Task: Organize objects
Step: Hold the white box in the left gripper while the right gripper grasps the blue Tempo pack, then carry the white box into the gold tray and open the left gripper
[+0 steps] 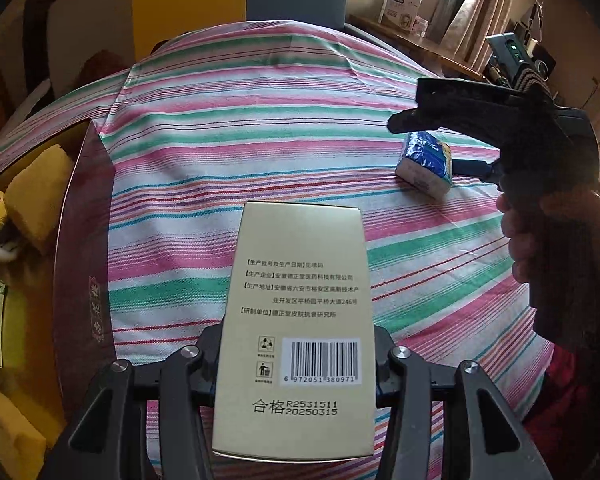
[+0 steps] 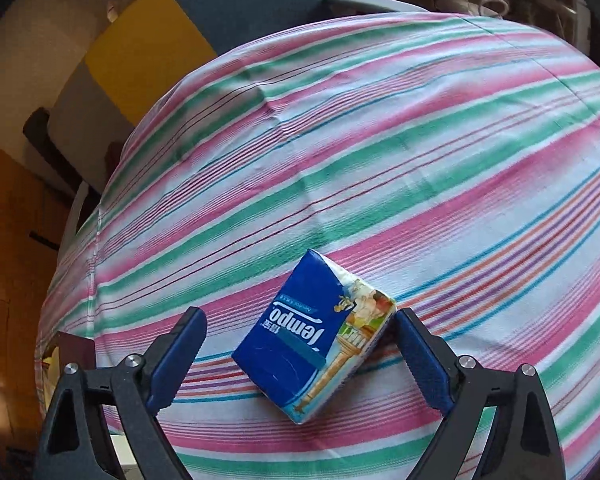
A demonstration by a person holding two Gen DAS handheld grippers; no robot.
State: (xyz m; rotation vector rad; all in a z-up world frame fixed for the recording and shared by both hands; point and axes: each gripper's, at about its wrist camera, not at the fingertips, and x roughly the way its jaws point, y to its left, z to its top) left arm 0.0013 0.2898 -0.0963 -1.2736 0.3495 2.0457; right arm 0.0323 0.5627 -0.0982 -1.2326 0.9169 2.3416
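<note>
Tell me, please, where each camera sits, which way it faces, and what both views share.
Left wrist: sits on the left gripper, looks down along its fingers at the box they clamp; the right gripper and a hand show.
Right wrist: sits on the right gripper, looks down at the tissue pack lying between its open fingers.
Shared: the tissue pack, the striped cloth and the red tray.

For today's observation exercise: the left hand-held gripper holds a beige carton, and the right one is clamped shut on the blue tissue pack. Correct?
Not quite. The right wrist view shows the right hand-held gripper open around the tissue pack, which lies on the striped cloth. The left hand-held gripper does hold the beige carton.
</note>
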